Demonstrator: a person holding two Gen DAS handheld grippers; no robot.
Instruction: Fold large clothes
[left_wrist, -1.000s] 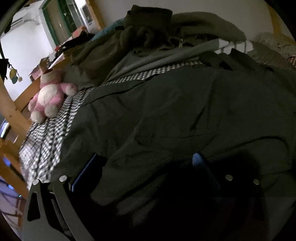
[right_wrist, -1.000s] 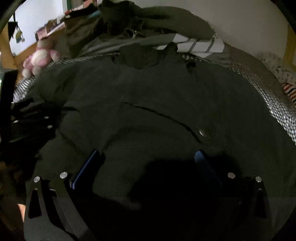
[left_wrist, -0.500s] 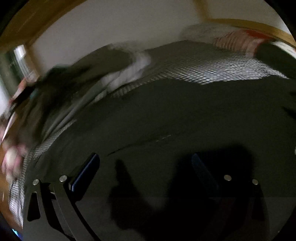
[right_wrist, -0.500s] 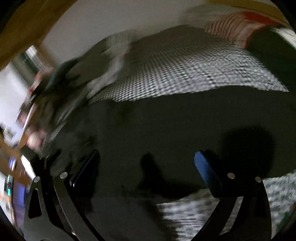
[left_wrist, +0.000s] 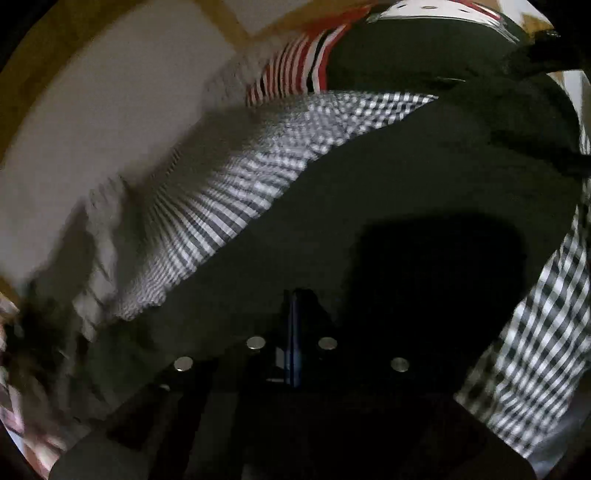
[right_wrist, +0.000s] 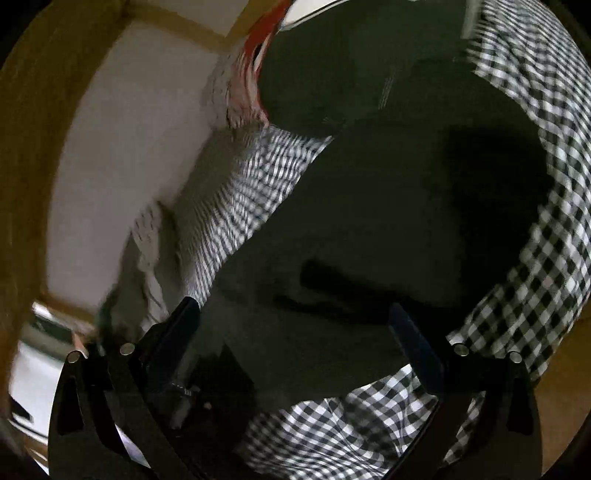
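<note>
Dark garment (left_wrist: 388, 206) — left hand-held gripper (left_wrist: 294, 306) closed

Matt dark cloth garment (left_wrist: 388, 192) on checked cloth sheet (left_wrist: 236, 199).

Motion blur affects both views. In the left wrist view, the checked sheet (left_wrist: 236, 184) is smeared into streaks at the wall side, and the objects at the lower left edge cannot be identified. The striped fabric (left_wrist: 295, 70) is cut off by the top edge. Whether cloth is pinched by the left gripper (left_wrist: 293, 328) cannot be determined; the area is in deep shadow. In the right wrist view, the dark garment (right_wrist: 369, 206) is cropped at the top, and its type cannot be told.
</note>
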